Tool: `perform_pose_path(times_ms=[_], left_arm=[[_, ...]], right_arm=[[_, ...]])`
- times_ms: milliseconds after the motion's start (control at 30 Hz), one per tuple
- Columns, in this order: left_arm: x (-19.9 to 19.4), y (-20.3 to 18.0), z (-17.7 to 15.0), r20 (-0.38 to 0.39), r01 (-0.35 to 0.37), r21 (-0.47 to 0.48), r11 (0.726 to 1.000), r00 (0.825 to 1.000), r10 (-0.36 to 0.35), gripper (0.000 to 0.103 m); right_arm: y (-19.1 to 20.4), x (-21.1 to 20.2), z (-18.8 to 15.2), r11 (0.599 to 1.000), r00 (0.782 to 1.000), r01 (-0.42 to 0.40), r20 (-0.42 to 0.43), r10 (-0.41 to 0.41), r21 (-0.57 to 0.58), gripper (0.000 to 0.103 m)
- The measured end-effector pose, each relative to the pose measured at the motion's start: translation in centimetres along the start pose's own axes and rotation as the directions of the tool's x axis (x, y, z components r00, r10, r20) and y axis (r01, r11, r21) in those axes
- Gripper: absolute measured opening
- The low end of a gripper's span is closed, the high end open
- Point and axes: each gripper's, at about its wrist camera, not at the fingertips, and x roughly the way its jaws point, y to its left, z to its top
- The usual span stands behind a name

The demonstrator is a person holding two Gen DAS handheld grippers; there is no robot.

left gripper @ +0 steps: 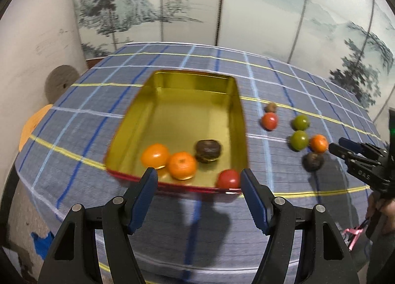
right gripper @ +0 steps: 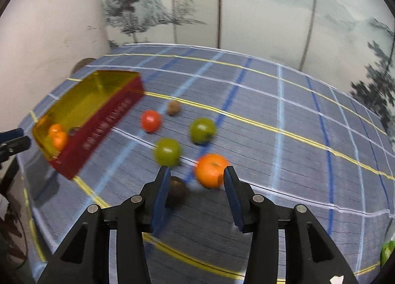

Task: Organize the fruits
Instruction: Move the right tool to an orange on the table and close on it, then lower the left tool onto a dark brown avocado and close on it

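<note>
Left wrist view shows my left gripper (left gripper: 198, 180) with jaws wide and empty, above the near wall of the gold tin (left gripper: 172, 116), which holds two oranges, a tomato (left gripper: 228, 179) and a dark fruit. My right gripper (right gripper: 197, 180) is parted with nothing gripped, over the checked tablecloth (right gripper: 296, 135), near a loose orange (right gripper: 211, 170) and a brown fruit (right gripper: 177, 191).

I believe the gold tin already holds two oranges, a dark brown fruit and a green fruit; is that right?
Not quite: the fourth fruit in the gold tin is a red fruit, not green, beside two oranges and the dark brown fruit. The left wrist view shows it.
</note>
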Motion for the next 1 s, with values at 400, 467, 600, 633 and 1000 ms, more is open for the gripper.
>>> perform_pose_path(times_ms=[400, 467, 600, 633, 1000], left_arm=[[1.8, -4.2, 1.0, -0.036, 0.042, 0.065, 0.997, 0.999, -0.040, 0.070], [2.0, -4.7, 1.1, -0.043, 0.047, 0.074, 0.996, 0.998, -0.044, 0.070], [2.6, -6.0, 1.2, -0.055, 0.061, 0.097, 0.993, 0.997, -0.056, 0.070], [2.6, -6.3, 1.2, -0.056, 0.064, 0.103, 0.993, 0.997, -0.058, 0.070], [4.5, -11.0, 1.0, -0.085, 0.130, 0.164, 0.978, 0.990, -0.117, 0.070]], right_arm=[[-1.9, 3.6, 0.2, 0.999, 0.996, -0.049, -0.070, 0.048, -0.006, 0.042], [-2.0, 4.3, 0.4, 0.998, 0.995, -0.060, -0.081, 0.060, -0.007, 0.042], [-1.8, 5.5, 0.4, 0.997, 0.991, -0.077, -0.108, 0.075, -0.010, 0.042], [-1.9, 5.5, 0.4, 0.997, 0.991, -0.079, -0.105, 0.078, -0.006, 0.039], [-4.1, 3.8, -1.1, 0.999, 0.999, 0.017, -0.036, -0.015, 0.037, 0.038]])
